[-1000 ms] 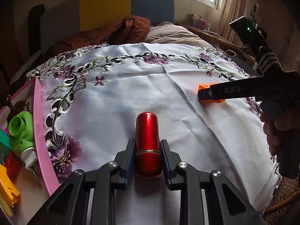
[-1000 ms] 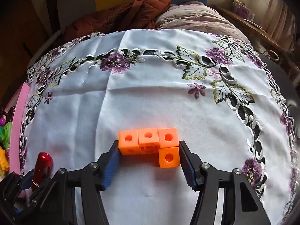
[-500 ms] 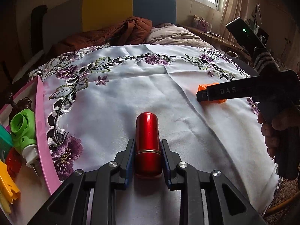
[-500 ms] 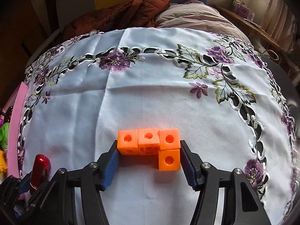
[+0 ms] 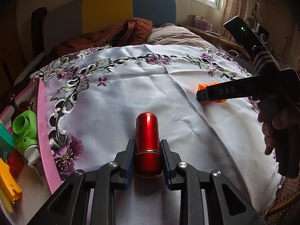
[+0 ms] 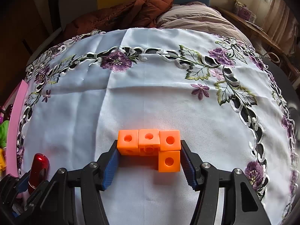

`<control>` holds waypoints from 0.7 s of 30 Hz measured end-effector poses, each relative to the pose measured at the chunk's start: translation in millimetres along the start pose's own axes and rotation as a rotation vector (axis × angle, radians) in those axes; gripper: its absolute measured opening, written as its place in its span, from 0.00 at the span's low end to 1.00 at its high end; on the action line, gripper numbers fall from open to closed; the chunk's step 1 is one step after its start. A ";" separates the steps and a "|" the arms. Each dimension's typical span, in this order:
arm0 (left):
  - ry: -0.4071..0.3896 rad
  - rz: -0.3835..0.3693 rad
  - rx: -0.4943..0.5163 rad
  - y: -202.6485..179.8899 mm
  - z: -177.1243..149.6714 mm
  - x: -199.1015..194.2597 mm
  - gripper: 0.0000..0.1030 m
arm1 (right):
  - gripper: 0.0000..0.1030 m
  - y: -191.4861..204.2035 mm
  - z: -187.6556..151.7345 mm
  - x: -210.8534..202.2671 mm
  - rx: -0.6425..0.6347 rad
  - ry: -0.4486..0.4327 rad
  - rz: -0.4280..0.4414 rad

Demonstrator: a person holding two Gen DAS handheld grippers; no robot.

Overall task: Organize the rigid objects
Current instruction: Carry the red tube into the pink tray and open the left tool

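Both blue fingers [image 5: 130,161] of the left gripper [image 5: 148,158] press against the sides of a red lipstick tube [image 5: 148,142], narrowed onto its lower half near the gold band, with the rounded cap pointing away over the white embroidered tablecloth [image 5: 150,86]. Whether the tube rests on the cloth or is lifted off it cannot be told. To the left, a pink tray [image 5: 44,131] sits at the cloth's edge and holds a green and white plastic toy [image 5: 25,131], a yellow piece [image 5: 8,180] and other small items.

On the right gripper [image 6: 149,162], the fingers [image 6: 110,166] are spread wide around an orange block piece [image 6: 150,144] made of four joined cubes in an L shape. Each pad touches or nearly touches an outer cube face; a firm grip cannot be confirmed. The block piece lies on the cloth, right of the tube and well apart from it.
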State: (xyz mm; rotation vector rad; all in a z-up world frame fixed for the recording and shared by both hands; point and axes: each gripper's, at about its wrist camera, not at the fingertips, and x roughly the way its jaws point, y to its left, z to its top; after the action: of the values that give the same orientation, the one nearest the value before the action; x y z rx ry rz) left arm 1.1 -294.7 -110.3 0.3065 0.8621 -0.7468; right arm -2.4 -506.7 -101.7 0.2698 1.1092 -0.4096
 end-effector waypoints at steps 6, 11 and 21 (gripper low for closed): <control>0.022 0.011 -0.014 -0.2 2.4 -3.6 0.25 | 0.59 2.1 0.0 -0.5 -0.001 -0.001 -0.010; 0.021 0.020 -0.028 1.5 1.0 -12.1 0.25 | 0.59 5.2 -0.9 -1.0 -0.020 -0.011 -0.026; -0.040 -0.004 -0.041 2.5 6.4 -51.4 0.25 | 0.59 6.0 -2.1 -1.1 -0.031 -0.022 -0.031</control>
State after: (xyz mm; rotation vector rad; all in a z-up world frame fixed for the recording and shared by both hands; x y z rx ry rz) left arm -15.2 -272.3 -66.5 0.2525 0.8392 -0.7359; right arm -1.8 -500.3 -101.6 0.2211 1.0988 -0.4216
